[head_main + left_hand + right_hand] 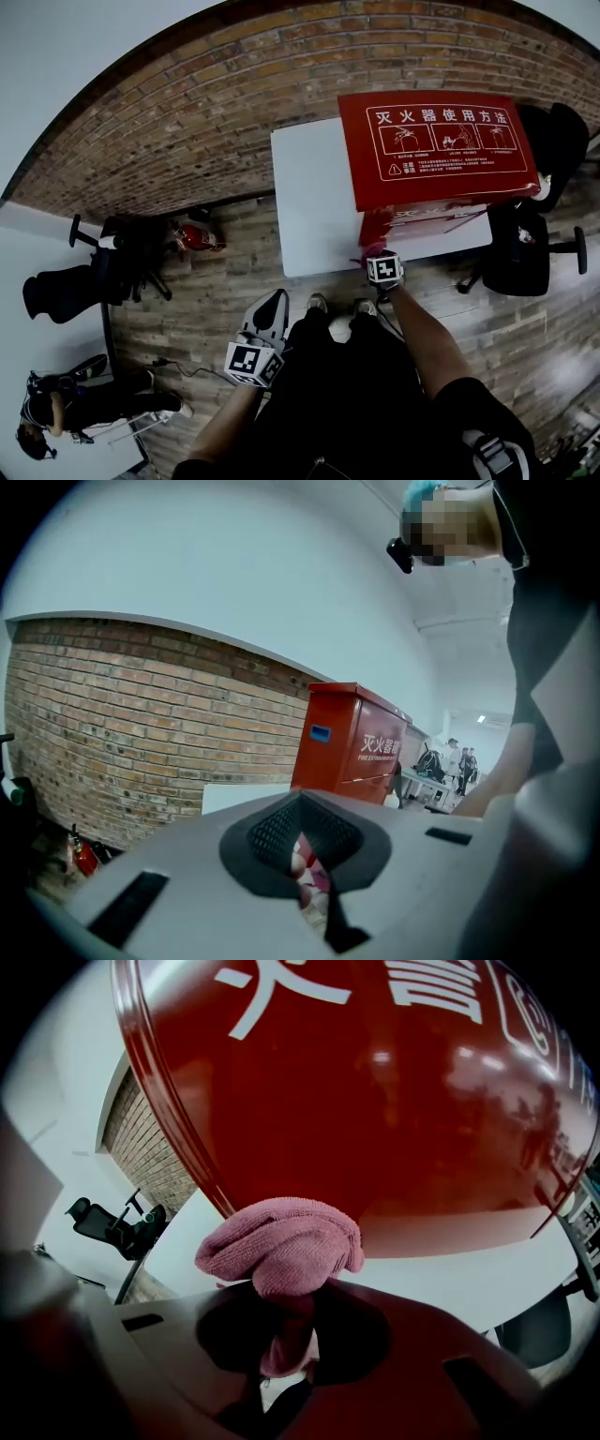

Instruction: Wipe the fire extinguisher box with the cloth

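Red sheet metal fills the top of the head view: the fire extinguisher box (pixel 436 141) stands on a white table (pixel 309 206) against a brick wall (pixel 187 103), its instruction panel facing up toward the camera. The right gripper (pixel 382 269) is at the foot of the box's near face, by the table's front edge, with the person's right forearm stretched straight forward to it. A bit of pink cloth (pixel 373 249) shows at its tip. The left gripper (pixel 262 337) hangs low by the person's legs, well apart from the table, on a bent arm. In the left gripper view the jaws are together with nothing clamped between them, and the box appears only in the distance beyond them. In the right gripper view the jaws are clamped on the folded cloth, which bulges out ahead of them just beside the glossy red face; whether it touches the metal cannot be told. The wiping step appears to be in hand or just starting. The next move seems to call for pressing the cloth flat against the panel and sweeping it across, while the left gripper plays no part.
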Demonstrator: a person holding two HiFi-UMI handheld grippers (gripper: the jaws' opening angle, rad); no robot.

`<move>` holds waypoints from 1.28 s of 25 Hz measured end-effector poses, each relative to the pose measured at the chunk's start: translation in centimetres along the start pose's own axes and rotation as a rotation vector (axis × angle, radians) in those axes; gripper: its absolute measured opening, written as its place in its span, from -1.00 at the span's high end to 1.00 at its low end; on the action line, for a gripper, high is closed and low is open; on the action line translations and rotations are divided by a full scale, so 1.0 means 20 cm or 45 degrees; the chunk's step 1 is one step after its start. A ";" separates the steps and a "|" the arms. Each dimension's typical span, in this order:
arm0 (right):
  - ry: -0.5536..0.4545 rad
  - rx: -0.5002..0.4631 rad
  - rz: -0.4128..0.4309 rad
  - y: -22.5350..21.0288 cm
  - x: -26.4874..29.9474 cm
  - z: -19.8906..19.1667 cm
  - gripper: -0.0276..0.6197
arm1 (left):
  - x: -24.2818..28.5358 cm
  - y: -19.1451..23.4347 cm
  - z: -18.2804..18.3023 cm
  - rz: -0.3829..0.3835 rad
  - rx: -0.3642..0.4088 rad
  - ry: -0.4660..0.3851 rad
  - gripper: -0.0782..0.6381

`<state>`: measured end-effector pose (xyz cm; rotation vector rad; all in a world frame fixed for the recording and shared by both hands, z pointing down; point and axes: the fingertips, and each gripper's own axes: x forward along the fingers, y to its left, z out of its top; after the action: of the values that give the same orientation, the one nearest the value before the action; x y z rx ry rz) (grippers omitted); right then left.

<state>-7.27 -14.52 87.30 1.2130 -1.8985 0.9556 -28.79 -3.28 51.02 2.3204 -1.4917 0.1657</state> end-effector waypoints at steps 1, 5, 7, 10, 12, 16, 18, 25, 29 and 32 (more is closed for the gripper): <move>0.001 -0.002 0.003 -0.01 0.00 0.00 0.65 | 0.00 -0.02 -0.01 0.004 -0.004 0.002 0.72; 0.013 -0.009 0.016 -0.04 -0.01 -0.01 0.65 | 0.01 -0.06 -0.03 0.020 -0.006 -0.005 0.72; 0.016 -0.018 0.030 -0.04 -0.01 -0.02 0.65 | 0.01 -0.08 -0.03 0.033 -0.002 -0.022 0.72; 0.021 -0.034 0.047 -0.04 -0.01 -0.02 0.65 | 0.02 -0.11 -0.04 0.048 -0.005 -0.034 0.72; 0.016 -0.042 0.053 -0.04 -0.01 -0.01 0.65 | 0.02 -0.13 -0.05 0.056 -0.015 -0.038 0.72; -0.002 -0.054 0.053 -0.04 -0.02 -0.01 0.65 | 0.02 -0.16 -0.07 0.068 -0.012 -0.053 0.72; -0.013 -0.052 0.058 -0.04 -0.04 0.00 0.65 | 0.03 -0.18 -0.07 0.072 -0.006 -0.057 0.72; -0.073 -0.050 0.079 -0.03 -0.13 0.05 0.65 | 0.05 -0.26 -0.09 0.047 -0.005 -0.062 0.72; -0.099 -0.059 0.095 -0.02 -0.18 0.08 0.65 | 0.08 -0.29 -0.08 0.027 0.000 -0.067 0.72; -0.117 -0.076 0.100 -0.02 -0.21 0.10 0.65 | 0.10 -0.31 -0.06 0.013 0.020 -0.074 0.72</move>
<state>-5.85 -14.54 82.80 1.1731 -2.0457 0.8907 -22.22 -2.22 51.16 2.3497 -1.5354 0.1140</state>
